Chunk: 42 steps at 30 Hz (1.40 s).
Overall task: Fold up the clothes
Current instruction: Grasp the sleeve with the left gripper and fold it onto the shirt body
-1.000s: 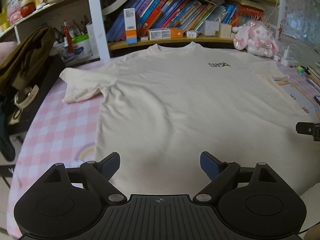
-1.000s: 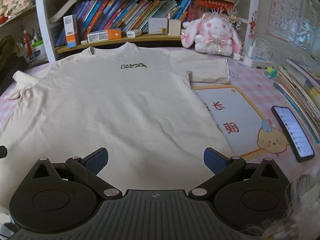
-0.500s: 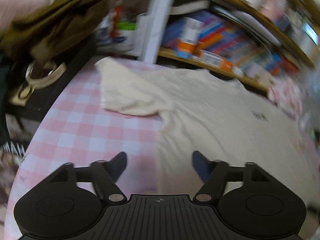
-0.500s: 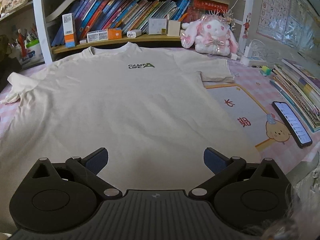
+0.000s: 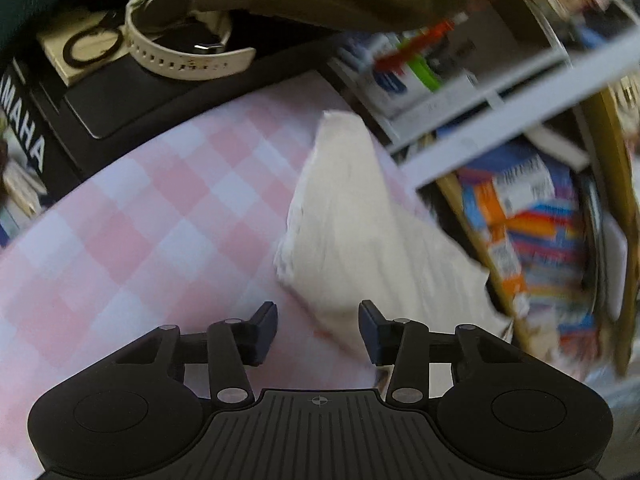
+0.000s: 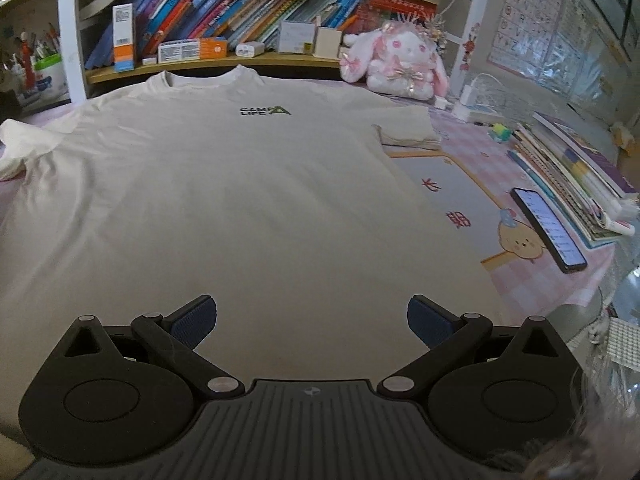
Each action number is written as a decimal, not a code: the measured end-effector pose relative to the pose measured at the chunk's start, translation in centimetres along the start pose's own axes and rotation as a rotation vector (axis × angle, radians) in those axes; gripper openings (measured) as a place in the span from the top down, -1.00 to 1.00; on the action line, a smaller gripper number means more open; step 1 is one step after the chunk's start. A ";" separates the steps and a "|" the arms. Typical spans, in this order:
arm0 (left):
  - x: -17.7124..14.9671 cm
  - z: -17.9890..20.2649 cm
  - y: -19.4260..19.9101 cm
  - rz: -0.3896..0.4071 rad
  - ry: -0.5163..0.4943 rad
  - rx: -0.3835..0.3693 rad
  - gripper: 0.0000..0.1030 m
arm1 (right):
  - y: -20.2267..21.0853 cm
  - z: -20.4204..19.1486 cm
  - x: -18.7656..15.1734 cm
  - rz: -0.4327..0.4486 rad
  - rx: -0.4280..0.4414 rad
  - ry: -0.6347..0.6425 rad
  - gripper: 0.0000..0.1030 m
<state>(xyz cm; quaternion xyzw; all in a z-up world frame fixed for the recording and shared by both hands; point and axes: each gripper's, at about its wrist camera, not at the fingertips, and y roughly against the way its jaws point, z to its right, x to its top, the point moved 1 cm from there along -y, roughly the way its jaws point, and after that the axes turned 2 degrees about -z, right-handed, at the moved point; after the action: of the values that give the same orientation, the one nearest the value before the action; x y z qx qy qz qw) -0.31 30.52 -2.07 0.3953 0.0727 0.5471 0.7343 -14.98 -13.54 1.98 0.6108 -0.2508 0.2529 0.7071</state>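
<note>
A cream T-shirt with a small dark chest logo lies flat, face up, on the pink checked tablecloth, collar toward the bookshelf. My right gripper is open and empty above the shirt's lower hem. My left gripper is open and empty, tilted, just short of the shirt's left sleeve, whose edge lies between its fingertips' line. That rumpled sleeve also shows in the right wrist view. The left wrist view is motion-blurred.
A bookshelf stands behind the table. A pink plush rabbit, stacked books and a phone sit at the right. A black Yamaha case with a white watch borders the left.
My left gripper has swung left and forward from the shirt's hem to the left sleeve, rolling as it went, with its jaws somewhat narrower. My right gripper has stayed nearly still.
</note>
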 end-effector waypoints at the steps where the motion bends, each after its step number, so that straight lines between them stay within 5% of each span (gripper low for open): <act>1: 0.3 -0.1 -0.3 0.003 0.019 -0.008 0.19 | 0.0 0.1 0.0 -0.002 -0.005 -0.001 -1.00; 4: 0.9 0.1 -1.0 0.011 0.066 -0.004 0.34 | 0.0 0.2 0.0 -0.010 -0.018 -0.004 -1.00; 8: 0.8 -0.4 -1.2 0.018 0.147 0.031 0.89 | -0.1 0.1 0.2 -0.012 -0.023 0.000 -1.00; 12: -0.2 -1.0 1.1 0.088 0.233 -0.024 0.89 | -0.4 -0.2 0.8 -0.005 -0.013 0.013 -1.00; 24: -0.3 1.7 0.8 0.118 0.128 0.070 0.89 | -3.2 0.9 3.0 0.007 0.075 0.042 -1.00; 29: -0.2 7.5 1.1 0.150 -0.086 0.092 0.89 | -5.0 3.4 4.2 0.013 0.119 0.033 -1.00; 32: -1.6 12.8 0.4 0.129 -0.334 0.092 0.89 | -6.2 5.0 4.8 0.014 0.149 0.032 -1.00; 35: -6.8 18.7 -1.2 0.047 -0.766 0.126 0.89 | -7.4 6.4 5.3 0.008 0.177 0.029 -1.00; 38: -13.7 20.7 -4.3 -0.142 -1.142 0.198 0.74 | -8.4 7.6 5.7 0.004 0.205 0.022 -1.00; 42: -14.8 19.2 -5.2 -0.193 -1.076 0.253 0.68 | -9.6 8.6 6.0 -0.015 0.240 0.020 -1.00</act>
<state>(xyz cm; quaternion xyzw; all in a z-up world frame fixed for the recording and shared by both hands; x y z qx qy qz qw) 8.14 7.69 2.72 0.6951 -0.2112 0.1857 0.6616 -4.55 -22.99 -0.03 0.6904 -0.2069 0.2821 0.6332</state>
